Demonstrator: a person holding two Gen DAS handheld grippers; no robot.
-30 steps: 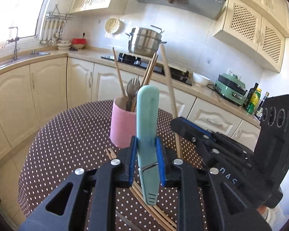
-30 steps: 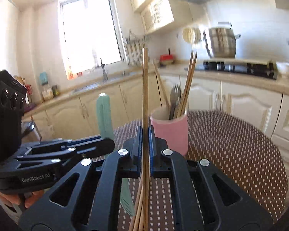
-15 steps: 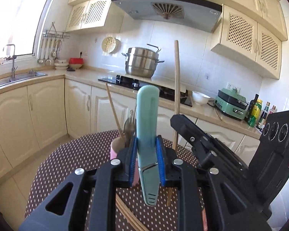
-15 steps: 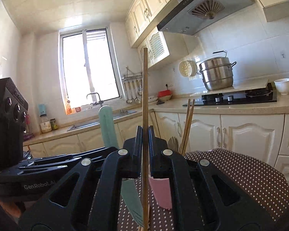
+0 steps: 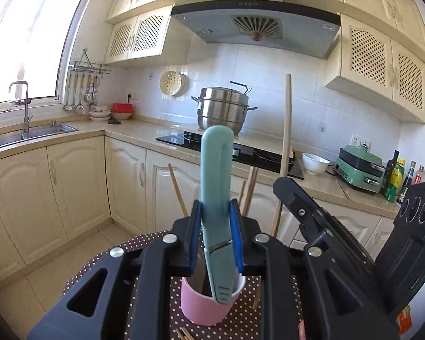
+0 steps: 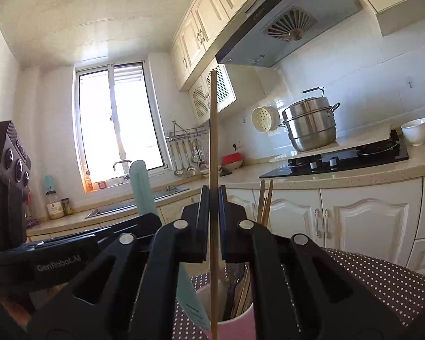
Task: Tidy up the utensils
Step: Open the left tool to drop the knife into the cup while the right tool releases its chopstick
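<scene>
Your left gripper (image 5: 216, 236) has its fingers clamped on the teal knife (image 5: 216, 198), your right gripper (image 6: 211, 223) pinches a chopstick (image 6: 213, 141) tight. Both hang upright over the pink cup (image 5: 209, 307). Next, I'd lower each tip inside, then let go.

Daylight is pouring through the tall white-framed window (image 6: 113, 119) above the steel sink (image 5: 28, 133). Cream panelled cabinets (image 5: 73, 187) are lining the white-tiled walls (image 5: 303, 85), and a grey range hood (image 5: 255, 25) is hanging over the black glass hob (image 6: 340, 161).
</scene>
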